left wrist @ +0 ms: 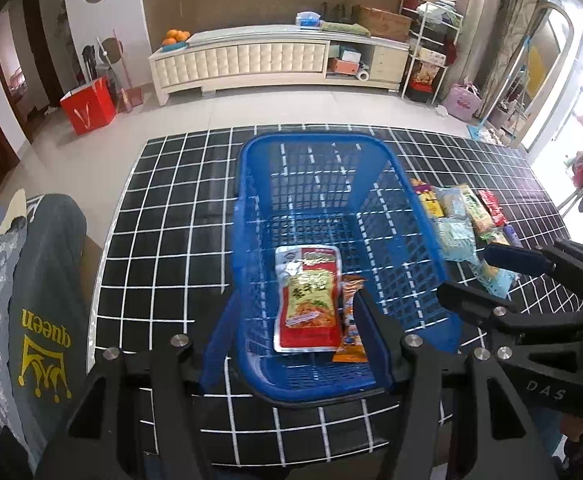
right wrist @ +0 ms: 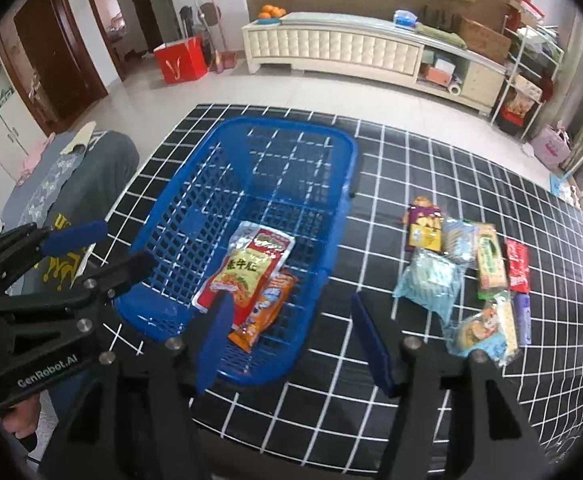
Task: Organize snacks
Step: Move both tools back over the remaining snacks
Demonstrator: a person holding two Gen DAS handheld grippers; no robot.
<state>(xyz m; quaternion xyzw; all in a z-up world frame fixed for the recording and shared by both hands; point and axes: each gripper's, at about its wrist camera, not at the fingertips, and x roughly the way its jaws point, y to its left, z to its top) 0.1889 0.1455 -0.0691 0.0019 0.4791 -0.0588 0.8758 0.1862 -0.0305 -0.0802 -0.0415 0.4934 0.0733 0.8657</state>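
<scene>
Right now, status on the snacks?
Both hand-held grippers open, empty. Two packets in blue basket; loose snacks beside it. Nothing blocking.

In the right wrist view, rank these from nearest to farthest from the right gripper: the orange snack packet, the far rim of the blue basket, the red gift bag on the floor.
1. Orange snack packet: just ahead of the right gripper, at the near end of the blue plastic mesh basket.
2. Basket's far rim: farther up the table.
3. Red gift bag: on the floor, far left.
</scene>
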